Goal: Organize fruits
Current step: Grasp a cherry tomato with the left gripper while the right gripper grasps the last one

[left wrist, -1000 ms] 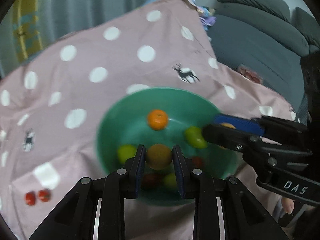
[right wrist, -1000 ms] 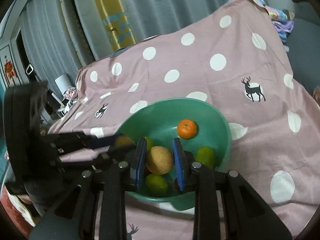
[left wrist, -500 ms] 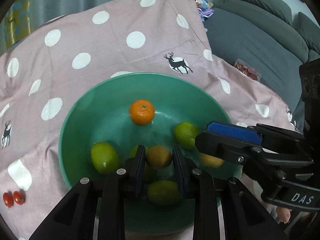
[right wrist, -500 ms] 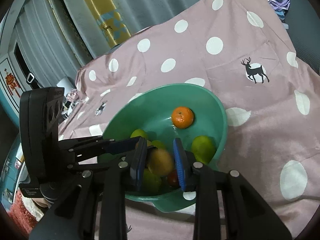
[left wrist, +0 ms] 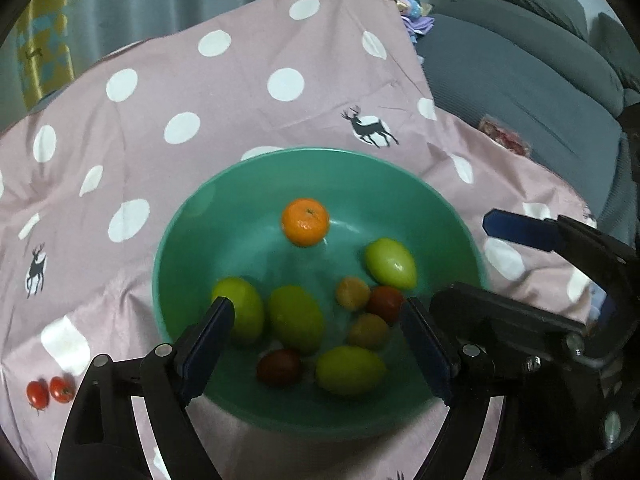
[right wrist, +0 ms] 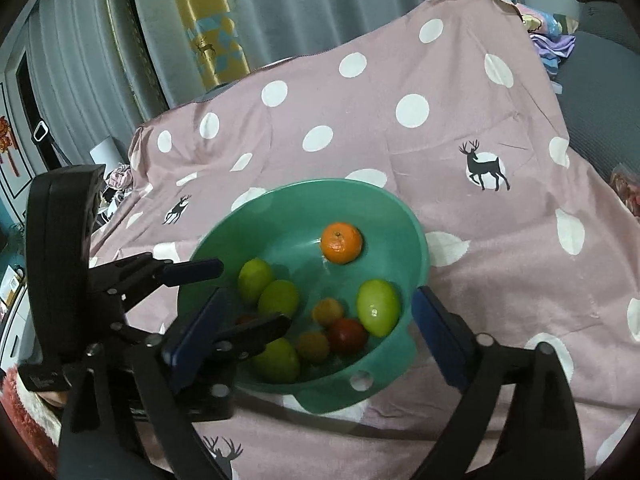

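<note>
Currently both jaw sets are opening over the green bowl (left wrist: 188,216), nothing pinched between them: left gripper (left wrist: 316,344) and right gripper (right wrist: 316,328) are spread wide. Fruit lies loose in the bowl; two cherry tomatoes (left wrist: 49,391) sit outside on the cloth. Grippers are best lifted straight up, clear of the rim.

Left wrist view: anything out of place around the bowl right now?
Yes. Two small red tomatoes lie on the pink spotted cloth, left of the green bowl and apart from it, while the other fruit sits inside. Nothing looks spilled or damaged.
</note>
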Motion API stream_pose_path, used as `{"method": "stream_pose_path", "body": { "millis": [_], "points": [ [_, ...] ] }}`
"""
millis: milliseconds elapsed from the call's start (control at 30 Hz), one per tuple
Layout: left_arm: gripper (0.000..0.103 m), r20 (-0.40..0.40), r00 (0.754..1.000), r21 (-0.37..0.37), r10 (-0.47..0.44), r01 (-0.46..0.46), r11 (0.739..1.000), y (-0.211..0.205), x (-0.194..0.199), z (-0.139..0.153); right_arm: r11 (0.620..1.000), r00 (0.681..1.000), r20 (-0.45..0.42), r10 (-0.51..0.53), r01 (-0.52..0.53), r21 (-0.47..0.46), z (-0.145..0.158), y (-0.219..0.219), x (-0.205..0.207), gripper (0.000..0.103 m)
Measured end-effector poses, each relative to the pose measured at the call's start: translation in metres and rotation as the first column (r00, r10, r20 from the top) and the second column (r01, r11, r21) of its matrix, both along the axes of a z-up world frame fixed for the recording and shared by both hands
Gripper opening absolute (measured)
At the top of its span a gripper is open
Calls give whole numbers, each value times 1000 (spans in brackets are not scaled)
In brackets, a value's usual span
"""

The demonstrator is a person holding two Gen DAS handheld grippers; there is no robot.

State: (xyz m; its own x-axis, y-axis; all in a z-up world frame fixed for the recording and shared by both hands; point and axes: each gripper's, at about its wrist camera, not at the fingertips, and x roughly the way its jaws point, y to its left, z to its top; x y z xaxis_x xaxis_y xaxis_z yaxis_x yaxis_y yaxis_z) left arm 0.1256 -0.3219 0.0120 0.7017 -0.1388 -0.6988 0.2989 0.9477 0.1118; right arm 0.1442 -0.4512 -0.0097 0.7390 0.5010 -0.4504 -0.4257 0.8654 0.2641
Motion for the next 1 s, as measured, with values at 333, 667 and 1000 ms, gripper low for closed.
{"method": "stream_pose_path", "body": {
  "millis": [333, 667, 1000],
  "points": [
    [85, -4, 998, -80, 58, -59, 995, 48, -32, 26, 996, 996, 90, 7, 1, -94, 21, 21, -30, 103],
    [102, 9, 978, -225, 208, -201, 954, 171, -98, 53, 975, 970, 169, 175, -147, -166, 43, 106, -61, 103],
    [102, -133, 903, -303, 410, -430, 850, 289, -94, 31, 908, 918, 137, 372, -329, -261, 32, 223, -63, 103]
  ]
}}
